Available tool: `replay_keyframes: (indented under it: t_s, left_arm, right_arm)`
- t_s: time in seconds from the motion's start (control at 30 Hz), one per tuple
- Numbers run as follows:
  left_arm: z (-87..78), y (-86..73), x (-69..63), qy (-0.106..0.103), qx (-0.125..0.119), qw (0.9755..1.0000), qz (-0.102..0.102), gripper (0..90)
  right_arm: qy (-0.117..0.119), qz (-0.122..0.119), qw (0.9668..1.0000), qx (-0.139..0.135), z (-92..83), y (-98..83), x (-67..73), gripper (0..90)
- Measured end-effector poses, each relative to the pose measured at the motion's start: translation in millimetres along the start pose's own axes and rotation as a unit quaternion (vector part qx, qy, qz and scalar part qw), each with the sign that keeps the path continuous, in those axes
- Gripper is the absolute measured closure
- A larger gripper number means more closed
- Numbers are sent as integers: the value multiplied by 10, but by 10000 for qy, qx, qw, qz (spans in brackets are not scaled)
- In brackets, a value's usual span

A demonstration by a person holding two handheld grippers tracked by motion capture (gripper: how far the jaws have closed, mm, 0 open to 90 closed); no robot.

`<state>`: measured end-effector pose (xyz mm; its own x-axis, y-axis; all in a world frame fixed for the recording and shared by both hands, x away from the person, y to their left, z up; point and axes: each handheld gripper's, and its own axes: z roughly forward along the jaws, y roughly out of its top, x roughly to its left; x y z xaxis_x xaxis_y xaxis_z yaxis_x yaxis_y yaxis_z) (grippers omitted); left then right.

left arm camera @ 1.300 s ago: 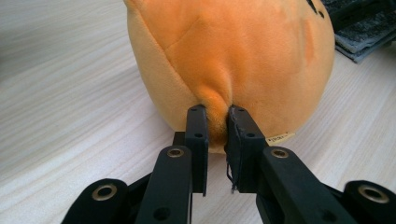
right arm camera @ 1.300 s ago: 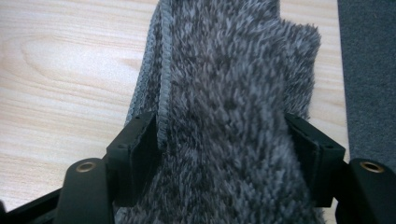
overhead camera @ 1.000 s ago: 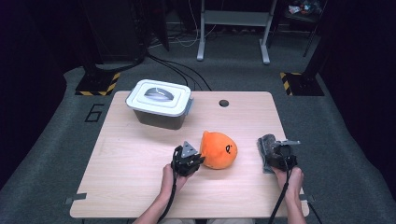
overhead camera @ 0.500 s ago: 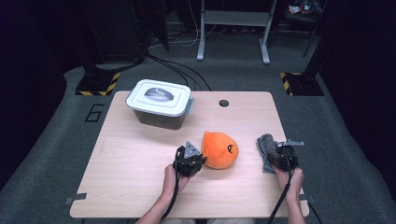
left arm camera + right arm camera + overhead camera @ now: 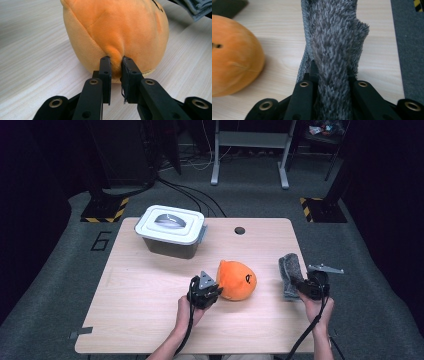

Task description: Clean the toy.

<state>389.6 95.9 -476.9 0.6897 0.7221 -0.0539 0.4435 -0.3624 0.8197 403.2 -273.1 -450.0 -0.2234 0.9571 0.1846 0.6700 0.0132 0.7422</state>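
High view shows the wooden table point(image 5: 150, 320) as the largest thing, with a lidded grey-white storage box point(image 5: 172, 230) at its far left, closed and well apart from both hands. Near the middle of the table lies an orange plush toy point(image 5: 239, 280), rounded and soft. The left claw point(image 5: 206, 290) pinches a fold of the plush at its near end; in the left gripper view the two black jaws stand pressed into the orange fabric point(image 5: 115, 37) with only a bunched ridge between them. To the right, a grey fuzzy cloth point(image 5: 291, 272) is clamped in the right claw point(image 5: 300, 285), whose jaws have just been closing on it; in the right gripper view the pile point(image 5: 334, 45) rises between the jaws and droops over them.

Both soft things appear to be gripped, so the step in hand looks like the pick-up. The box lid is still on, so if they are to go inside, the next move calls for freeing one hand to open it.

A dark mark shows on the plush, too small to read; the digit 6 point(image 5: 101, 241) is painted on the floor.
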Motion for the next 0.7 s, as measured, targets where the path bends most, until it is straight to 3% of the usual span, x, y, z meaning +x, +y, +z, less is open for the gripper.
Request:
replay_keyframes:
  t_s: [0.4,0.43,0.47,0.5,0.53,0.7]
  left_arm:
    - [-2,24,-19,30,-19,10000,21,790]
    - [-2,34,-28,11,4,10000,25,790]
    - [-2,34,-28,11,4,10000,25,790]
    - [-3,39,-33,25,5,10000,61,791]
    - [-3,44,-40,35,4,10000,69,791]
    - [1,83,-67,28,-17,10000,92,792]
  right_arm:
    - [550,-292,9978,-208,-201,216,390,770]
    - [687,-312,9969,-236,-219,249,464,768]
    - [687,-312,9969,-236,-219,249,464,768]
    - [886,-314,9952,-272,-219,279,524,768]
    - [941,-332,9947,-265,-210,293,557,768]
    - [1098,-498,9924,-247,-148,344,725,767]
